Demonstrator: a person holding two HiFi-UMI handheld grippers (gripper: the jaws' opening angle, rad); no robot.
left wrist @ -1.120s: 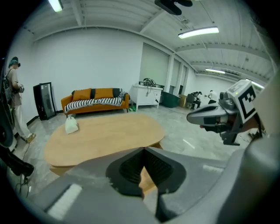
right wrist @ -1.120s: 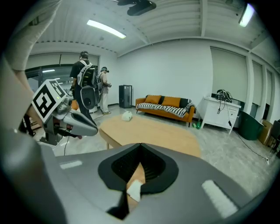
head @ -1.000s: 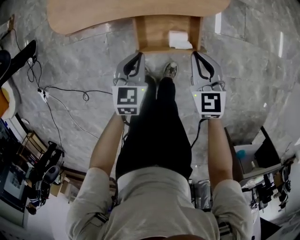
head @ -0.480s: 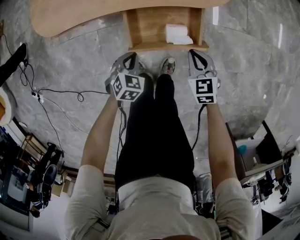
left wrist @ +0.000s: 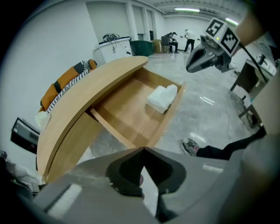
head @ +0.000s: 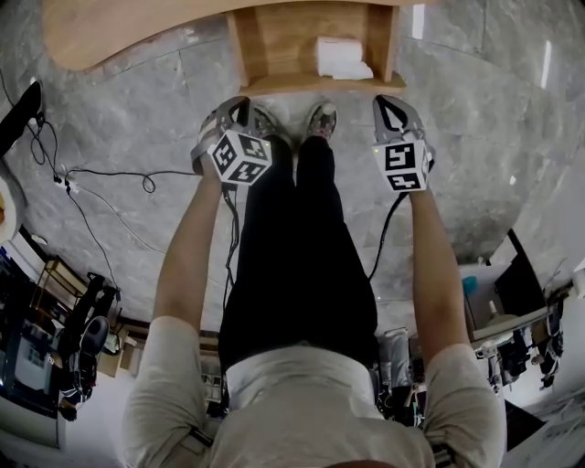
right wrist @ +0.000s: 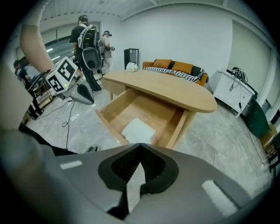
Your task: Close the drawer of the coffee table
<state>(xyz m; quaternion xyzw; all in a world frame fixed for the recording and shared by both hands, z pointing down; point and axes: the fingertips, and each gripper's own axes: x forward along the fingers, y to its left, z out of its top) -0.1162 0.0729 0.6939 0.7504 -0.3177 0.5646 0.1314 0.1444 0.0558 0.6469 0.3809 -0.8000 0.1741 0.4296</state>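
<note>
The coffee table has an oval wooden top (head: 110,27) and its drawer (head: 274,41) stands pulled out toward me. A white folded pad (head: 340,57) lies in the drawer's right half. My left gripper (head: 241,102) is shut and empty, its tips just short of the drawer front's left end (head: 251,89). My right gripper (head: 385,101) is also shut and empty, near the front's right end. In the left gripper view the closed tips (left wrist: 143,148) point at the drawer's near corner (left wrist: 140,140). In the right gripper view the tips (right wrist: 140,144) sit just before the pad (right wrist: 138,130).
My legs and shoes (head: 322,119) stand between the grippers, close to the drawer front. Black cables (head: 110,183) trail over the marble floor at the left. Equipment racks (head: 55,338) stand at lower left. A sofa (right wrist: 175,68) and people (right wrist: 89,43) are beyond the table.
Both grippers have dropped and come closer to the drawer front. The left one has rolled, so its marker cube now shows a corner. The drawer has not moved.
</note>
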